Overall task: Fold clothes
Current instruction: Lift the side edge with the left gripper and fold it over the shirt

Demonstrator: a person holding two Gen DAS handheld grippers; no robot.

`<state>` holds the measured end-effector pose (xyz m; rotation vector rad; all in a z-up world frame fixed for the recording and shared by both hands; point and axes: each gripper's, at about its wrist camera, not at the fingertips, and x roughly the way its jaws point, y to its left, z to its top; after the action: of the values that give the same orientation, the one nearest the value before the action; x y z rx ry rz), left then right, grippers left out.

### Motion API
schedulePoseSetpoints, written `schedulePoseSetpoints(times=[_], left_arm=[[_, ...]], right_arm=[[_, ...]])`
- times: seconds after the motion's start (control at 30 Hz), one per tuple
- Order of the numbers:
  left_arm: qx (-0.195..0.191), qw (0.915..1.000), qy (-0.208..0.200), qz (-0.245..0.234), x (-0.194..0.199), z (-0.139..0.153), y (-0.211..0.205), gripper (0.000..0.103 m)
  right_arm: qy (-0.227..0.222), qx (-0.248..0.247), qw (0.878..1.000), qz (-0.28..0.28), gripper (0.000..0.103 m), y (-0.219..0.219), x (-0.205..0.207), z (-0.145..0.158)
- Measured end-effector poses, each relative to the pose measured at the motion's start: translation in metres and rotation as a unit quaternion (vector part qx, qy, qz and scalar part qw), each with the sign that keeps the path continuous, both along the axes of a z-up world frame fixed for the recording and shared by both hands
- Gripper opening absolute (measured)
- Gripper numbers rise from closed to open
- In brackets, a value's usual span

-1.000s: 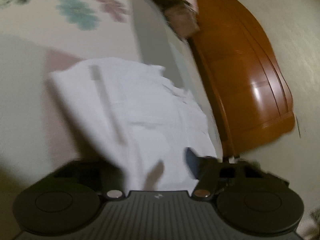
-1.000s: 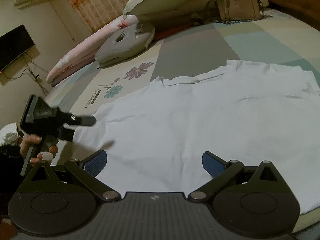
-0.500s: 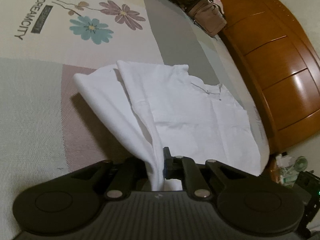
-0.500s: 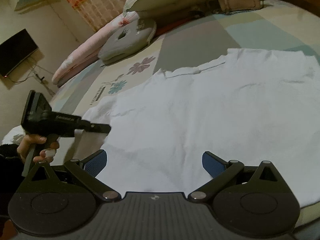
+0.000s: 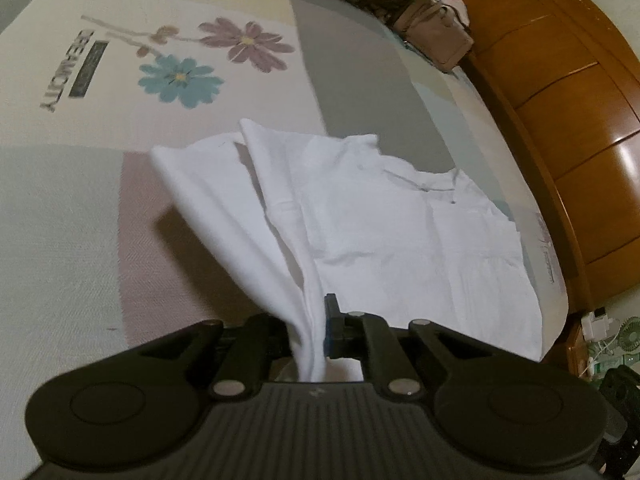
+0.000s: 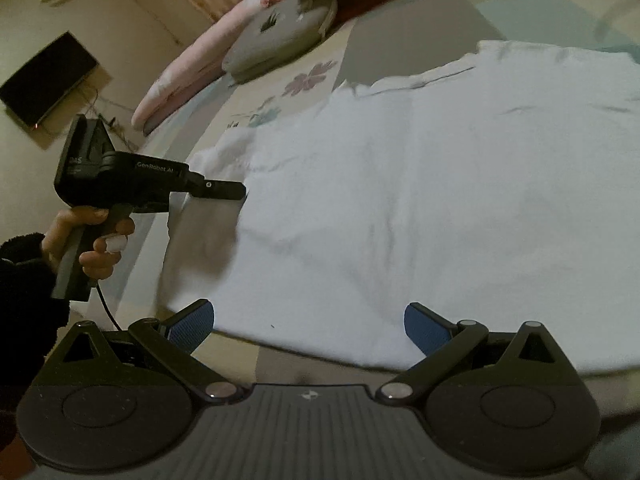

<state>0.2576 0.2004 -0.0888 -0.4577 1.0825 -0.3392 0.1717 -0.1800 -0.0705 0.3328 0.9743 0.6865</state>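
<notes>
A white shirt [image 6: 420,200] lies spread on the bed. My left gripper [image 5: 310,332] is shut on the shirt's left edge [image 5: 240,216] and holds it lifted off the bedspread, so the cloth hangs in a fold toward the jaws. The same gripper shows in the right wrist view [image 6: 224,192], at the shirt's left side, held by a hand. My right gripper [image 6: 308,326] is open and empty, just above the shirt's near hem, its blue pads [image 6: 192,322] wide apart.
The patchwork bedspread [image 5: 60,220] has flower prints [image 5: 180,80]. A brown bag [image 5: 432,36] sits by the wooden headboard [image 5: 560,120]. Pillows [image 6: 260,40] lie at the far side. A wall TV [image 6: 44,80] hangs left. Clutter [image 5: 608,352] sits on the floor beside the bed.
My left gripper shut on the shirt's left edge and lifted it up and inward over the shirt. My right gripper stayed open and drew back a little toward the near hem.
</notes>
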Motion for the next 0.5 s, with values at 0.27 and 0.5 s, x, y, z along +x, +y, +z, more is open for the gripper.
schedulePoseSetpoints(times=[0.27, 0.5], left_arm=[[0.015, 0.9996, -0.014, -0.018, 0.002, 0.036, -0.029, 0.006], [0.038, 0.9987, -0.01, -0.032, 0.005, 0.063, -0.065, 0.006]], right_arm=[[-0.043, 0.004, 0.998, -0.043, 0.103, -0.039, -0.018, 0.02], [-0.058, 0.015, 0.997, -0.056, 0.103, -0.058, -0.029, 0.026]])
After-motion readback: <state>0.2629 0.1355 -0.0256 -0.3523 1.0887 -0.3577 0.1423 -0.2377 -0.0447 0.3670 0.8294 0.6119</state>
